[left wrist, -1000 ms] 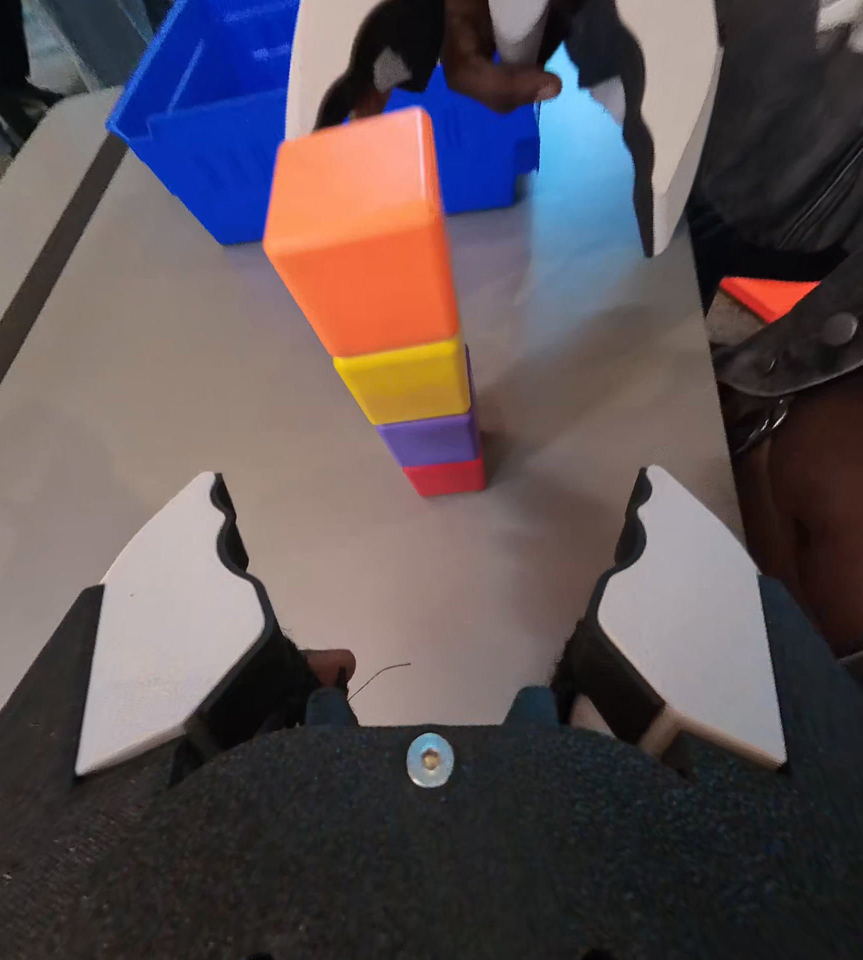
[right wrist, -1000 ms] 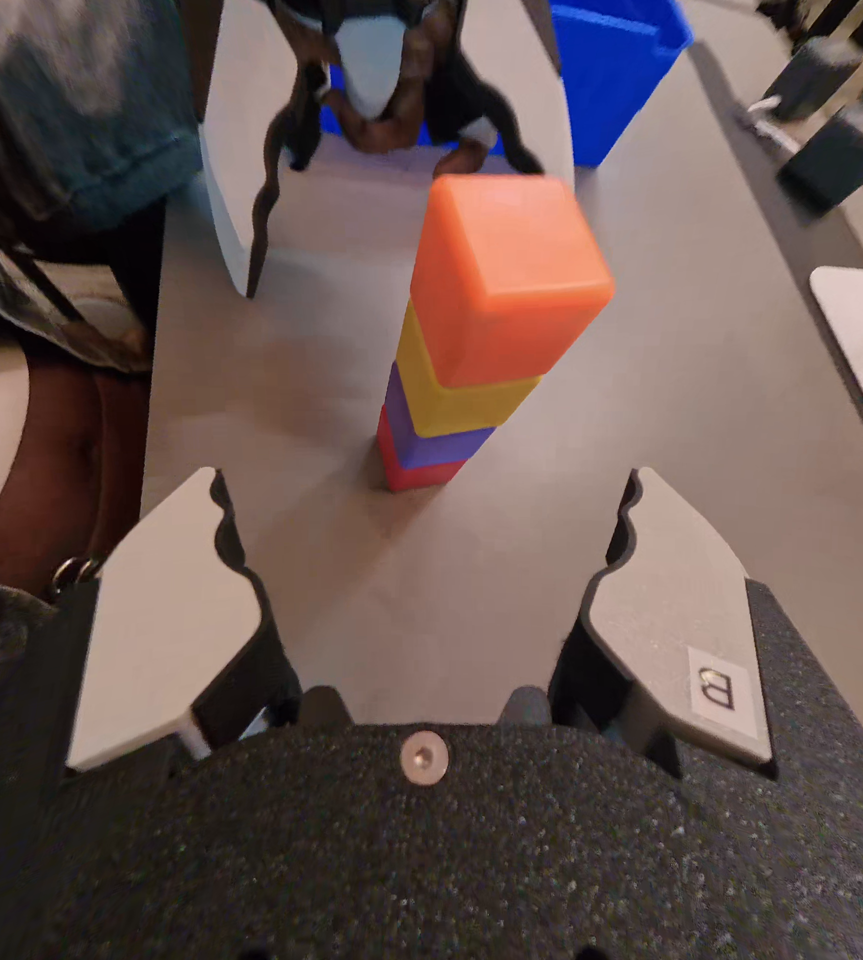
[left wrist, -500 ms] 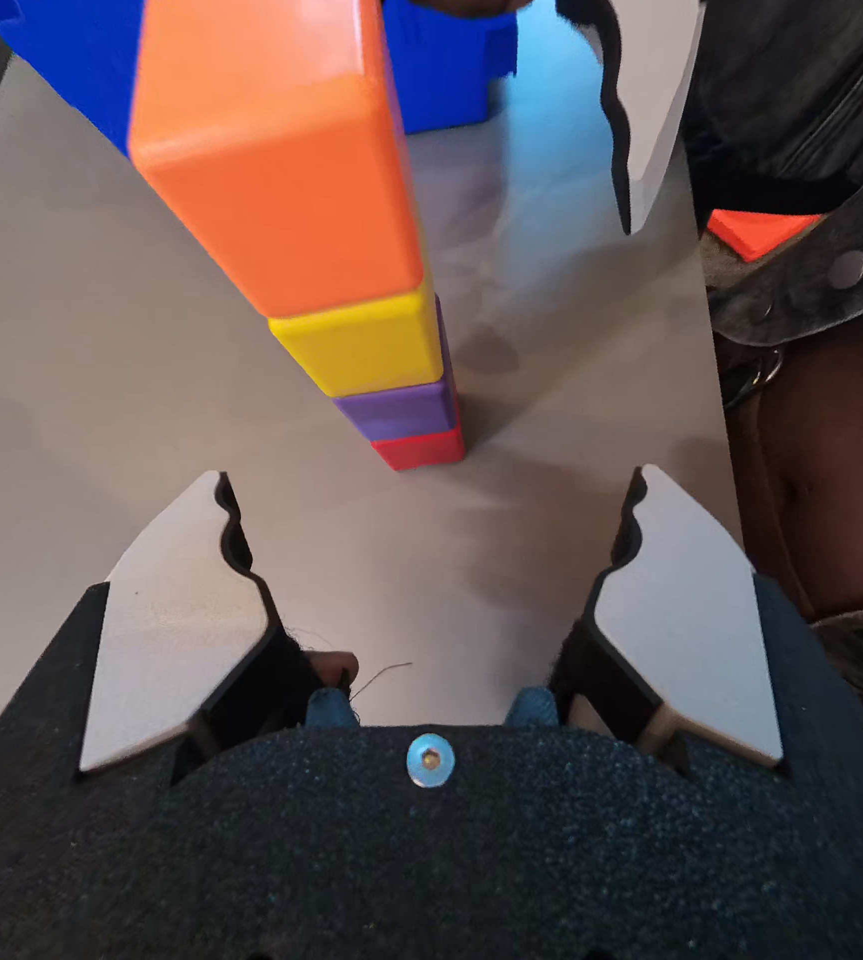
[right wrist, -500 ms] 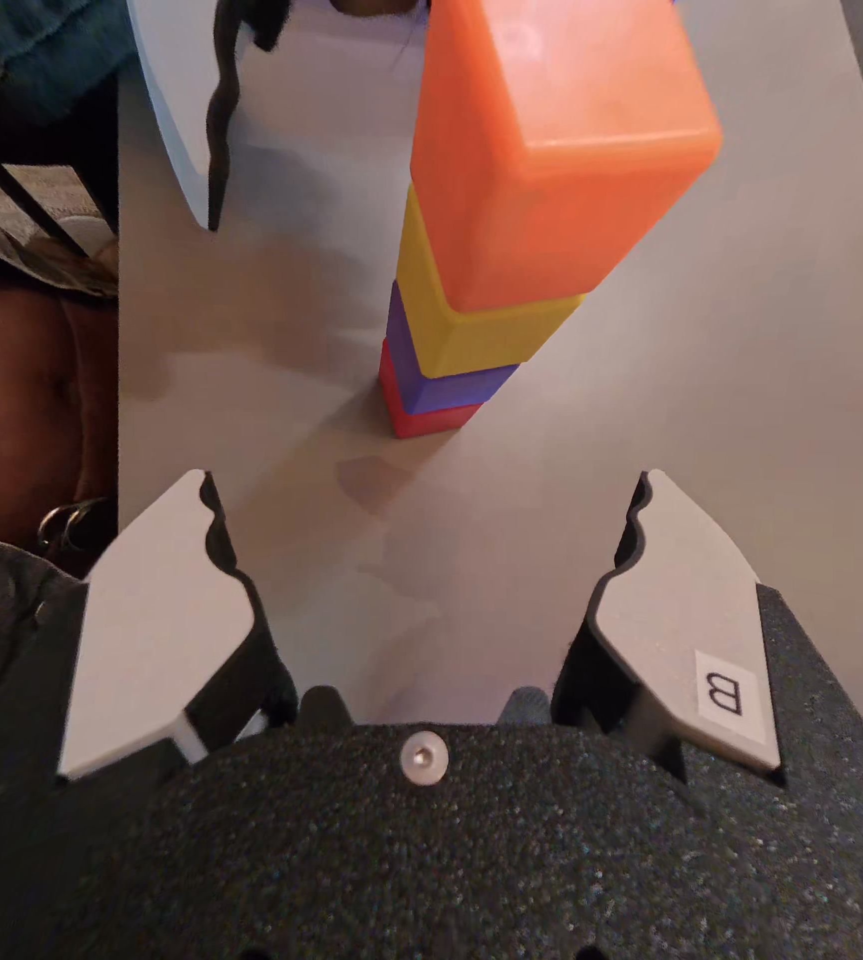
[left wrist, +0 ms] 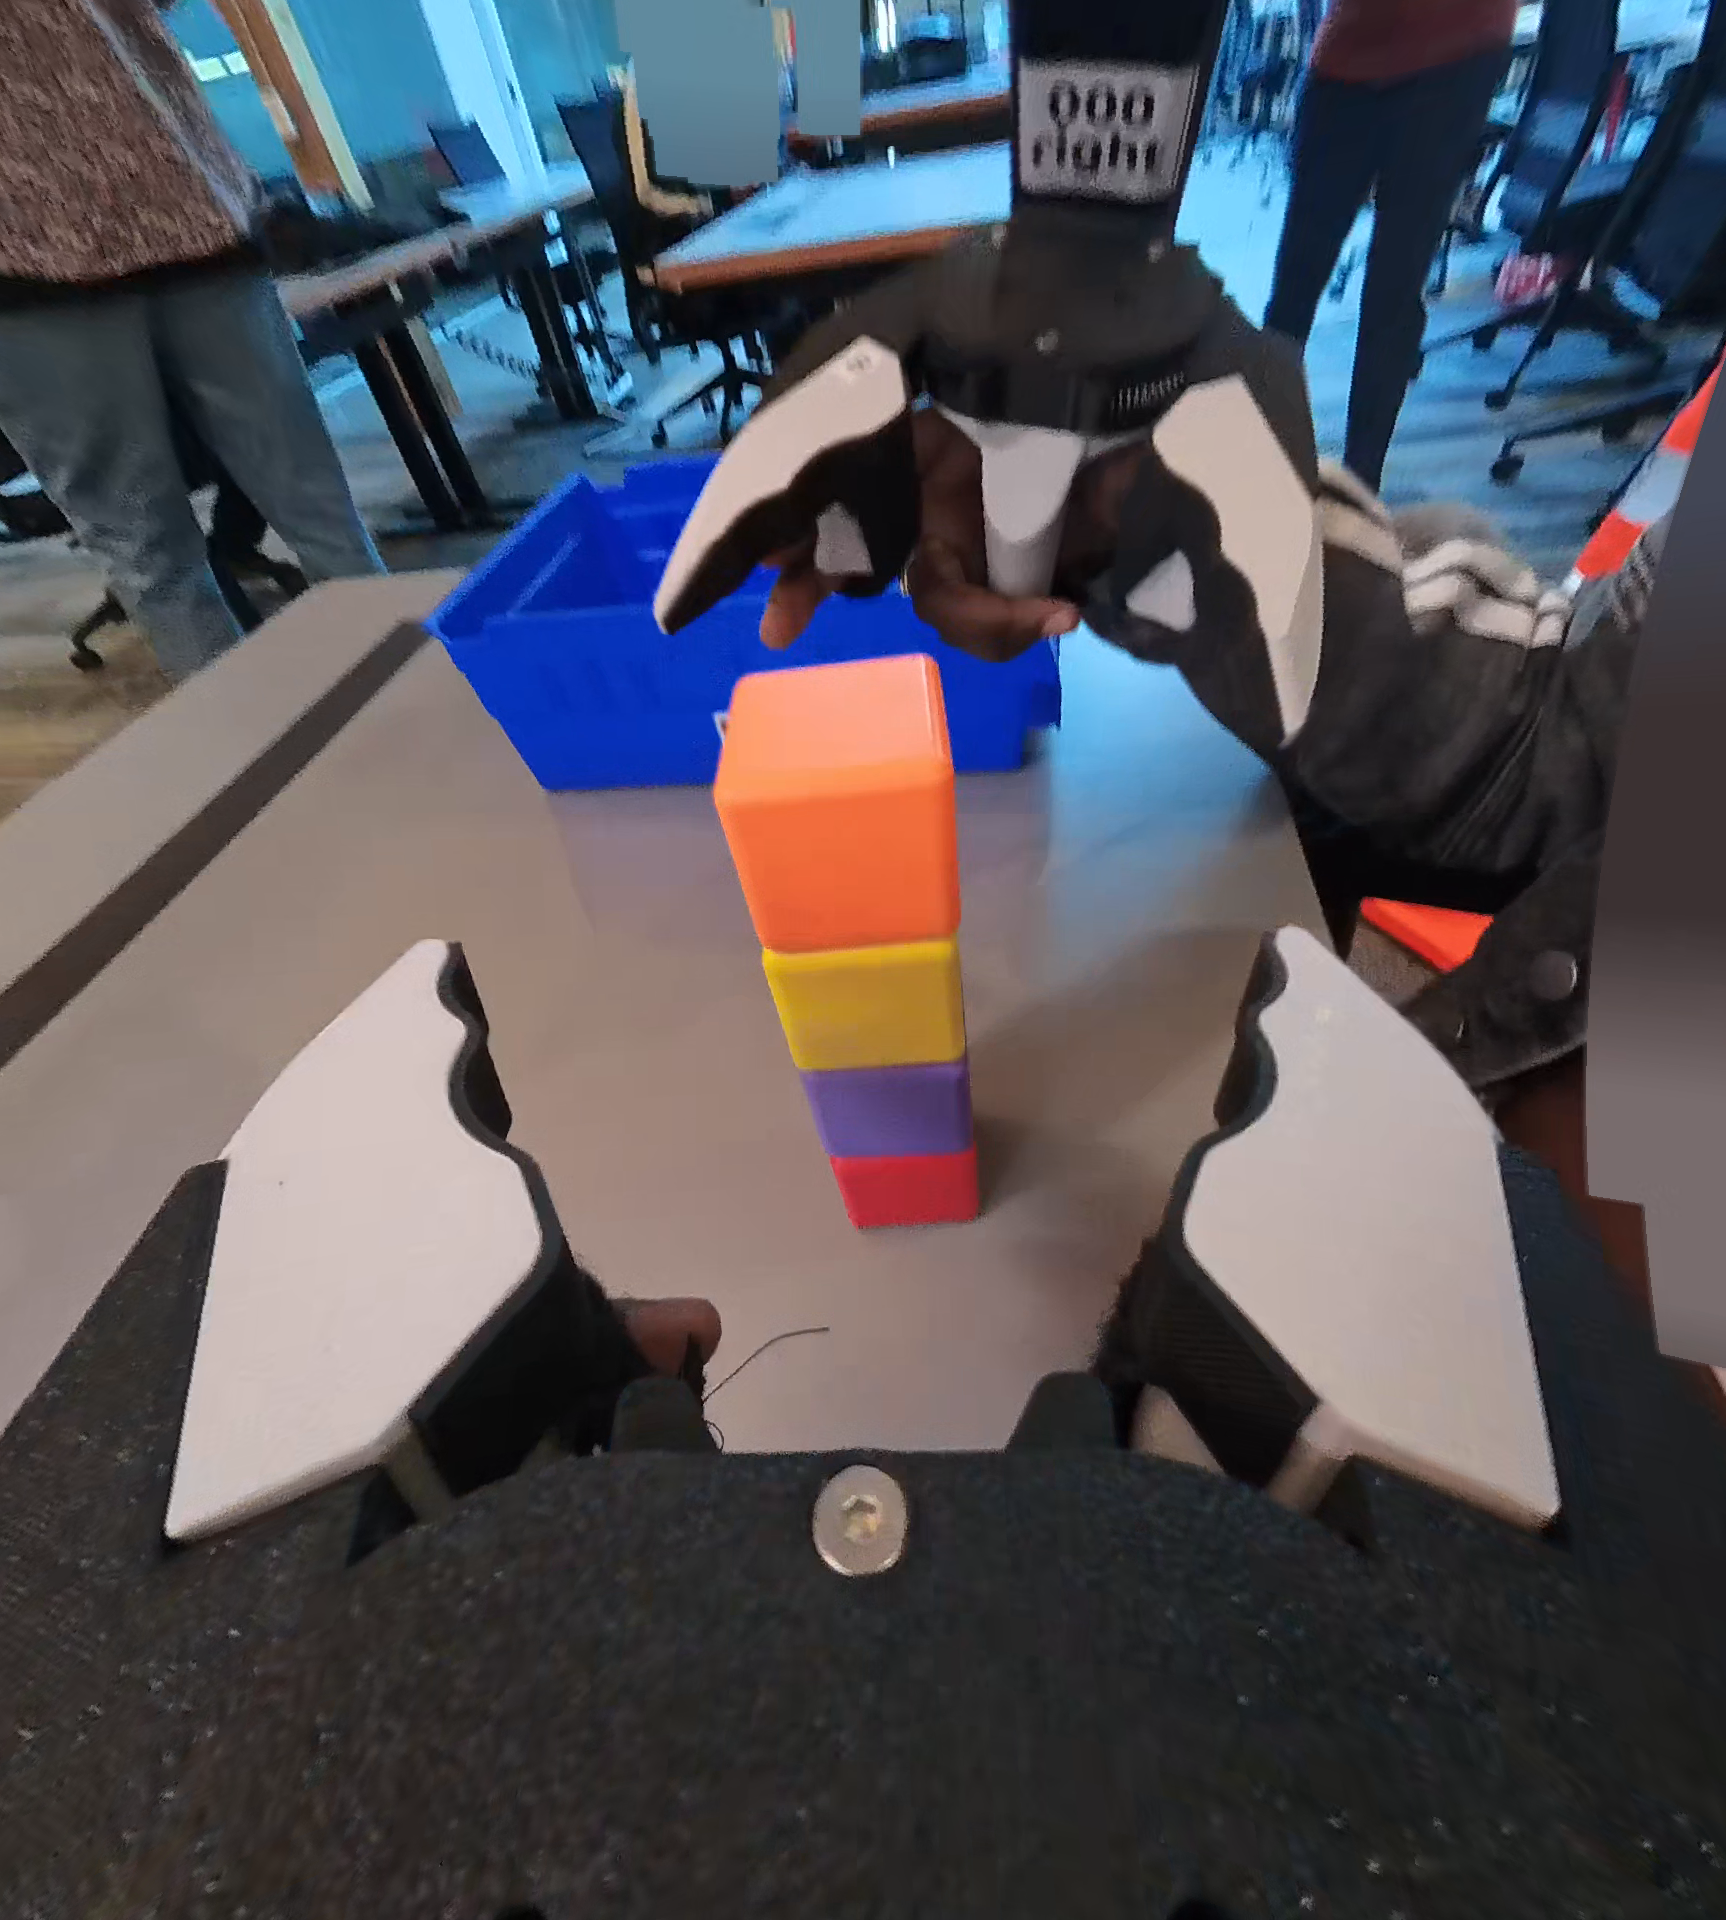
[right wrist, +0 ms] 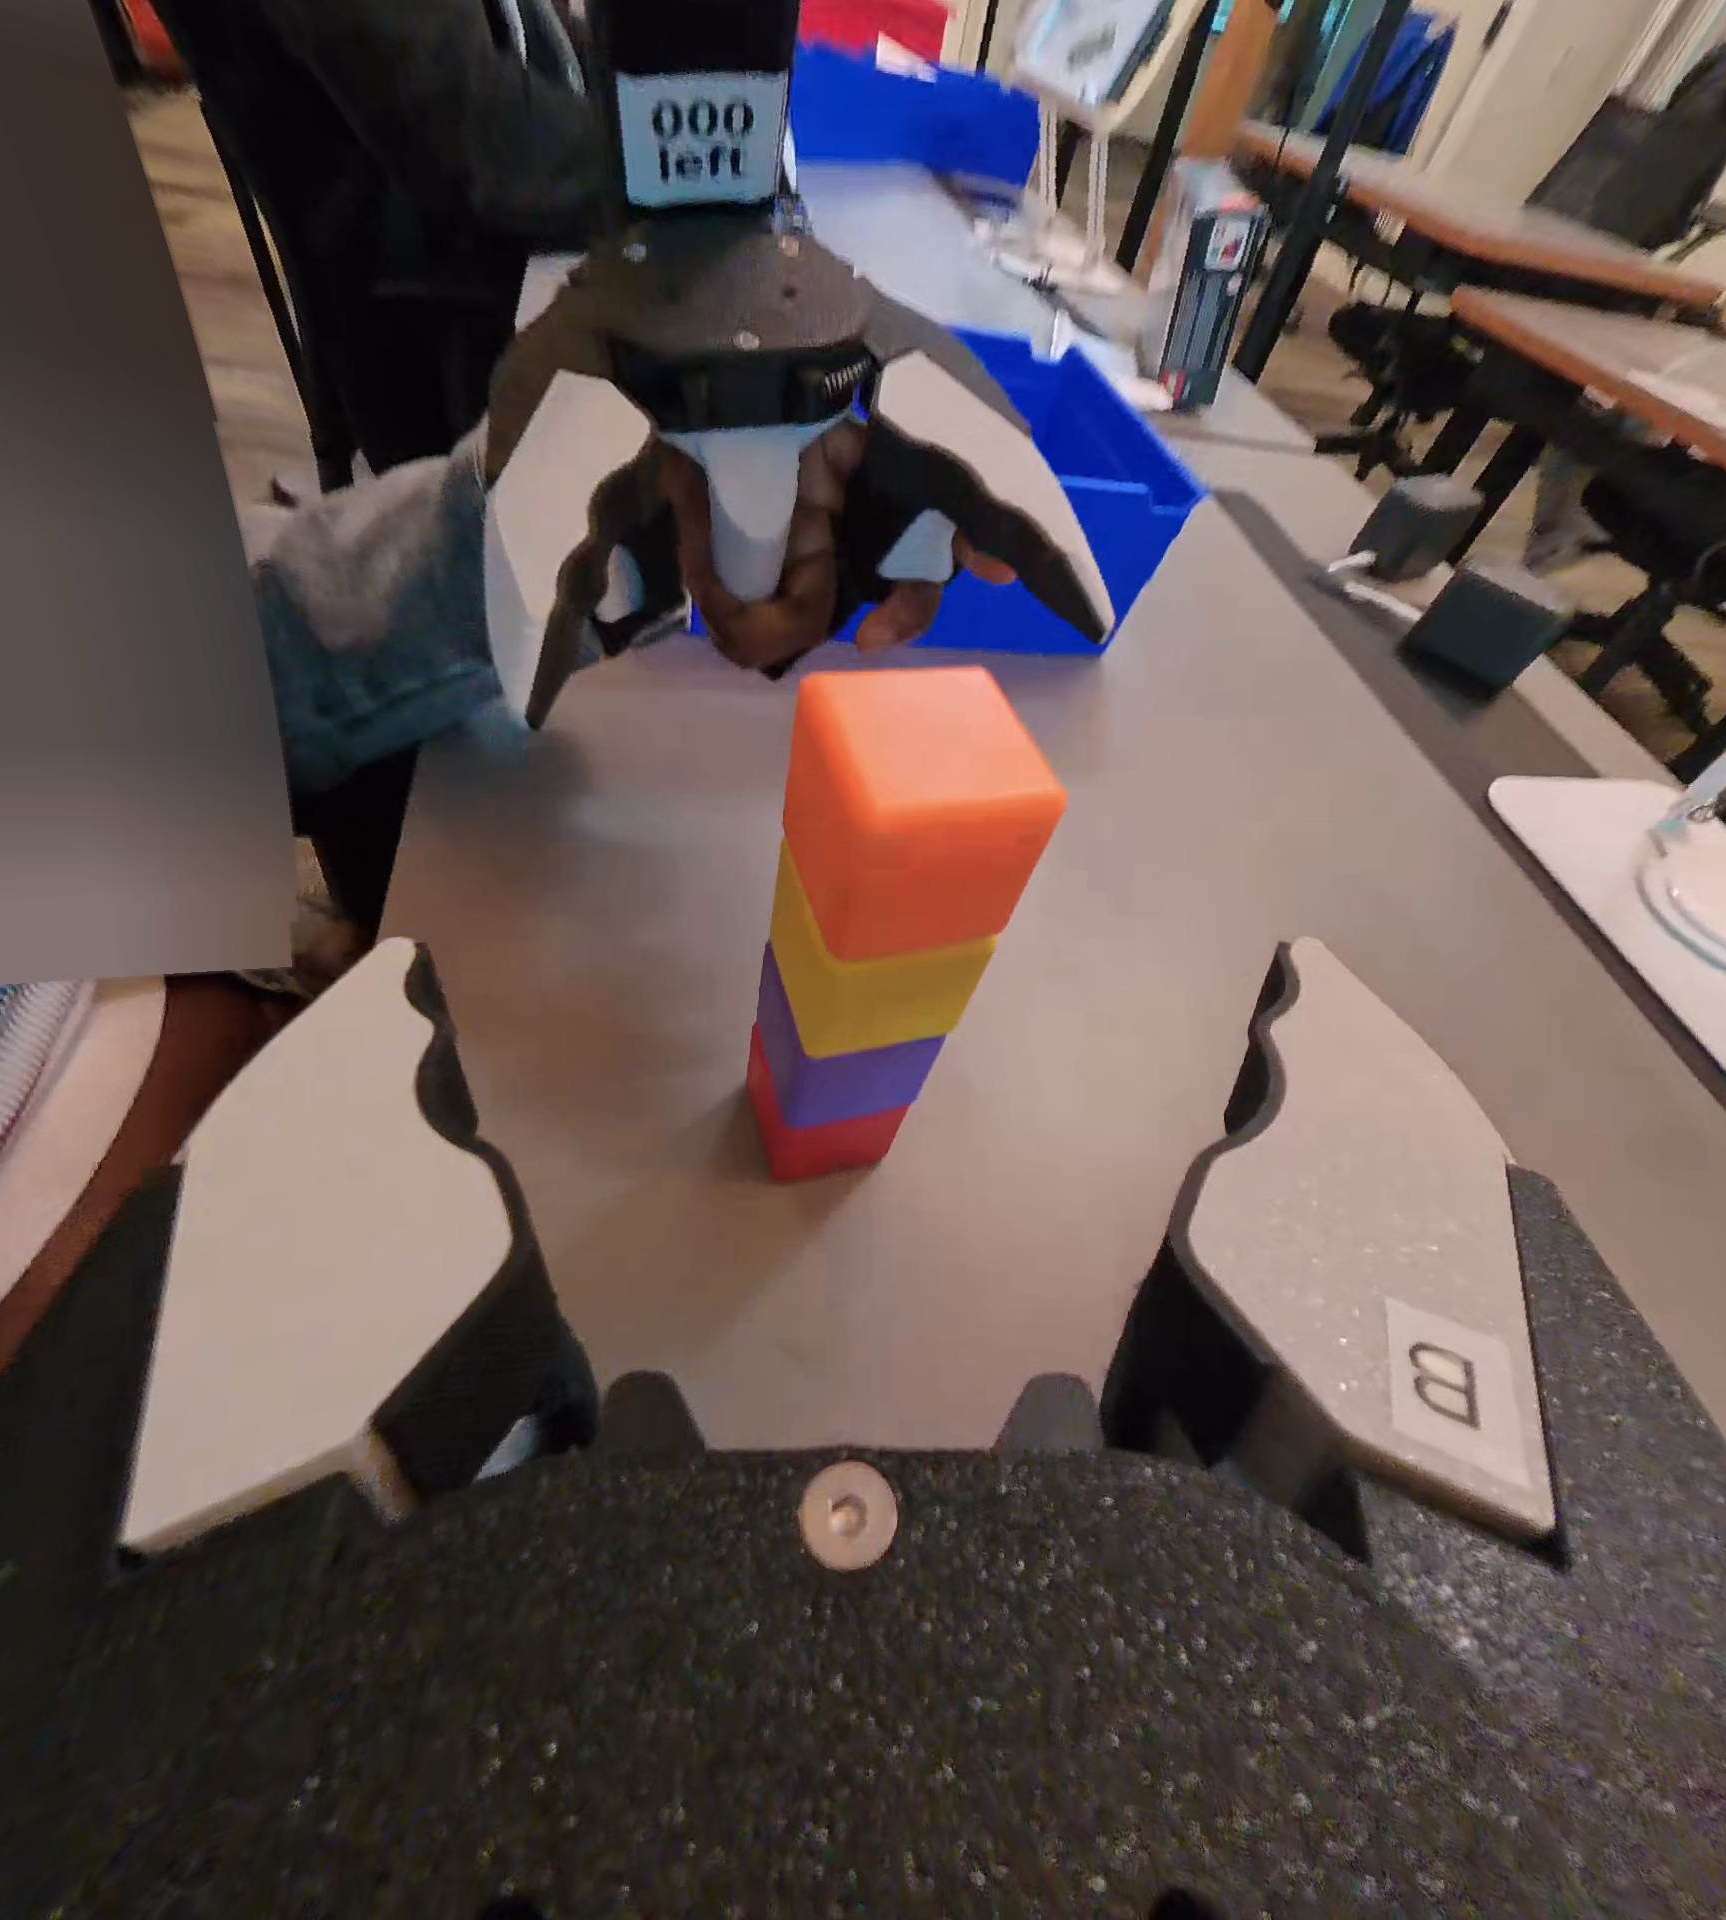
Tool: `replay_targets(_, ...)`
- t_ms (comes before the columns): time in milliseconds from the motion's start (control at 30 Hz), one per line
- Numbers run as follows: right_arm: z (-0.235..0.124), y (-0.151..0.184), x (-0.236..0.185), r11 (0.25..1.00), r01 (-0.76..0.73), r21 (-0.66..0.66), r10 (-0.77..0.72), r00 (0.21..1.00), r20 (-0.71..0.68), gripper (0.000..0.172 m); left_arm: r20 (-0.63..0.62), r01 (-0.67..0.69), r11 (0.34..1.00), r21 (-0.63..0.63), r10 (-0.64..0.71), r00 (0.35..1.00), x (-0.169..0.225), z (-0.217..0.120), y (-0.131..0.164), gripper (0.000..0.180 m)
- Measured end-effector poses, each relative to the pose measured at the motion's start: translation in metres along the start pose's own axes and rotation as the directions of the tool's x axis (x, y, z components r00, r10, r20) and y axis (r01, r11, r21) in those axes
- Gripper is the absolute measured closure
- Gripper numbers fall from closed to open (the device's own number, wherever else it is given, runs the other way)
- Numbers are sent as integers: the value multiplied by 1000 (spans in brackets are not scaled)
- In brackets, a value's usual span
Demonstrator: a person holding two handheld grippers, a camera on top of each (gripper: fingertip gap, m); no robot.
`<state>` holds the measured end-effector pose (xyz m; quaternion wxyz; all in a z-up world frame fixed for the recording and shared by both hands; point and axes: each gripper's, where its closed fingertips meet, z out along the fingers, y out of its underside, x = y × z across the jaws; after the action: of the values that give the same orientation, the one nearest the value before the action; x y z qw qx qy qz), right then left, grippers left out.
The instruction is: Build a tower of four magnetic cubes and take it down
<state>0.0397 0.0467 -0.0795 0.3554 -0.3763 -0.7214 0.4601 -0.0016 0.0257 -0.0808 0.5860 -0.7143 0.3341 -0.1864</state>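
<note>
Four smooth rounded-edge cubes [left wrist: 869,940], matte grey table [left wrist: 319,935]

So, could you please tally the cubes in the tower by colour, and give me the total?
Orange cube: 1
Yellow cube: 1
Purple cube: 1
Red cube: 1
Total: 4, all stacked in one tower on the grey table, orange on top and red at the bottom.

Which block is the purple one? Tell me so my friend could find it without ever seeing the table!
Find the grey table with the blue bin at its far end. In front of the bin stands a tower of four cubes. The purple cube is second from the bottom, squeezed between the red cube below and the yellow cube above.
</note>
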Motion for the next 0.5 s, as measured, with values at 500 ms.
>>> replay_targets(500,-11,-25,5,989,-13,148,16,1000,-18,32,42,26,979,200,-35,999,-8,-16,-30,49)
